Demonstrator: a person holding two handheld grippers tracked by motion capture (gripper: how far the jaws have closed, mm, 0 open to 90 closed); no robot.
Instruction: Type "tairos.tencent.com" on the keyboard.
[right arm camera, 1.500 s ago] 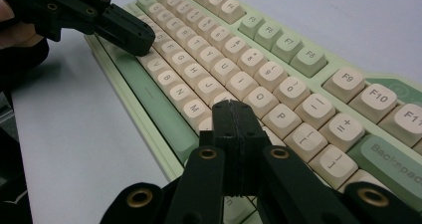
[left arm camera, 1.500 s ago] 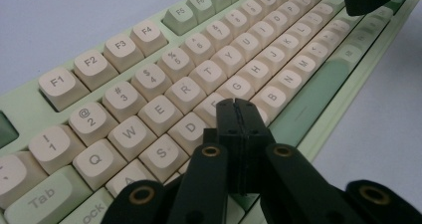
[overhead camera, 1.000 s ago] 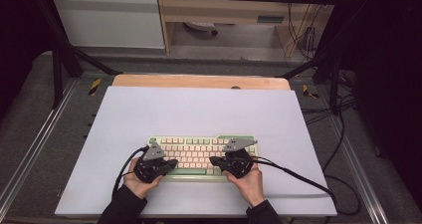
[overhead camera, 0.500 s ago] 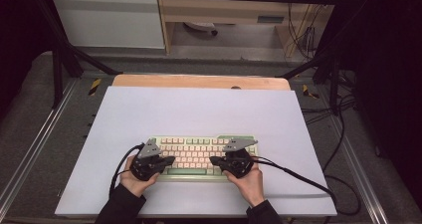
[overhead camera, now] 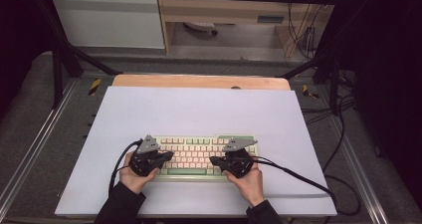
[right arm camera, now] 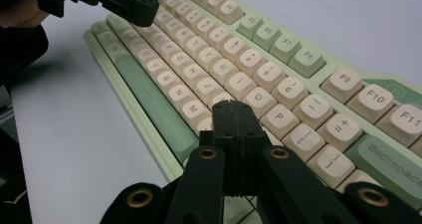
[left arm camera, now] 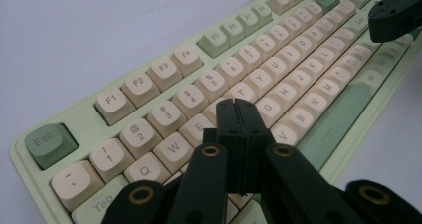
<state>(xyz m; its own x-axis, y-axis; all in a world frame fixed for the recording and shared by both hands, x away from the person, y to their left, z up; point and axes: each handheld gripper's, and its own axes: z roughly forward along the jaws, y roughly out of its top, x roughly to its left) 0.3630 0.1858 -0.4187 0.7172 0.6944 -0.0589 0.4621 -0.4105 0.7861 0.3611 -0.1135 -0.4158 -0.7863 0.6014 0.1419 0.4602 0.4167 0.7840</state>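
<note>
Keyboard (overhead camera: 191,156) under two closed tools (left arm camera: 238,107) (right arm camera: 234,108)

This looks like a lab or recording studio set up for handling tests, not a home or an office. A pale lavender, matt rectangular worktop (overhead camera: 199,109) sits on a light wooden board (overhead camera: 199,81) inside a rig of black metal struts (overhead camera: 59,55) and grey aluminium rails (overhead camera: 30,149). Yellow-and-black hazard tape (overhead camera: 94,86) marks the frame's corners. Black cables (overhead camera: 343,134) trail loose over the grey carpeted floor (overhead camera: 30,84). Behind stand a plain white cabinet (overhead camera: 109,20) and a beige wooden desk unit (overhead camera: 224,10) with hanging wires (overhead camera: 298,30), all in dim light.
</note>
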